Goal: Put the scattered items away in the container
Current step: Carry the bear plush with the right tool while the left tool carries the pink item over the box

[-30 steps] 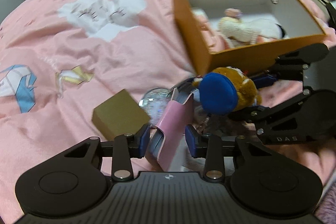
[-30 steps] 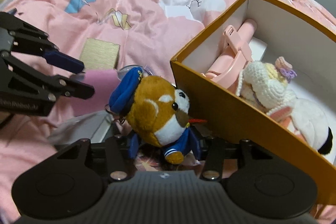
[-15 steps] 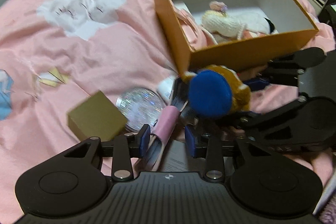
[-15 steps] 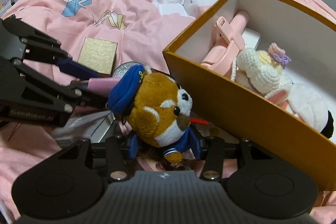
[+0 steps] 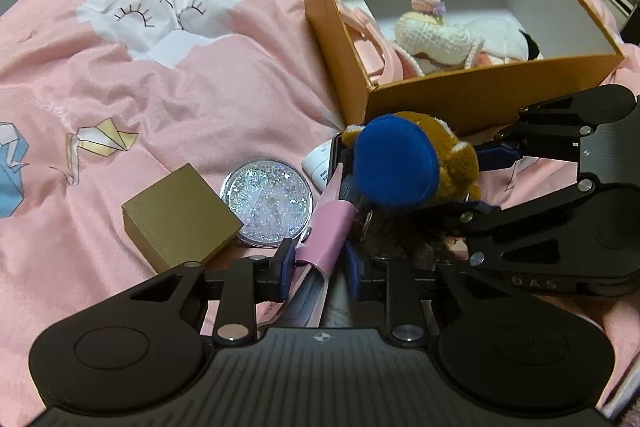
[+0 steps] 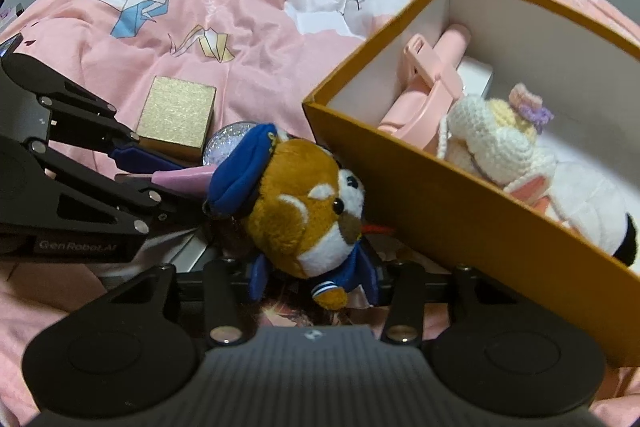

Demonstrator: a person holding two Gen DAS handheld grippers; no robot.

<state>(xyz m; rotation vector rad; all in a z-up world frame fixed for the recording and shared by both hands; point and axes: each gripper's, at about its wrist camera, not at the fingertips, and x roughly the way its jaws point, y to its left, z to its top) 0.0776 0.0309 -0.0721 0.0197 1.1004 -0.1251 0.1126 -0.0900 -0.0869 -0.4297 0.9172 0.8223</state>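
Note:
An orange box (image 5: 480, 95) (image 6: 460, 207) lies on the pink bedcover and holds a crocheted doll (image 5: 432, 39) (image 6: 488, 139), a pink holder (image 6: 432, 83) and a white plush. Just in front of its near wall is a brown plush toy in a blue cap (image 6: 304, 211) (image 5: 400, 167). My right gripper (image 6: 315, 281) (image 5: 486, 179) is closing, with its pads pressing the toy's lower body. My left gripper (image 5: 319, 265) (image 6: 168, 167) is also closing, and grips a pink-covered booklet (image 5: 328, 231) beside the toy.
A gold box (image 5: 180, 215) (image 6: 176, 115) and a round glittery compact (image 5: 268, 203) lie on the bedcover left of the two grippers. A white tube (image 5: 316, 167) sits behind the booklet, and grey papers lie beneath it. Shelves stand at the far right.
The left jaws have narrowed on the pink booklet, which has tipped from nearly upright to lying lower. The plush toy stays between the right jaws, in front of the box.

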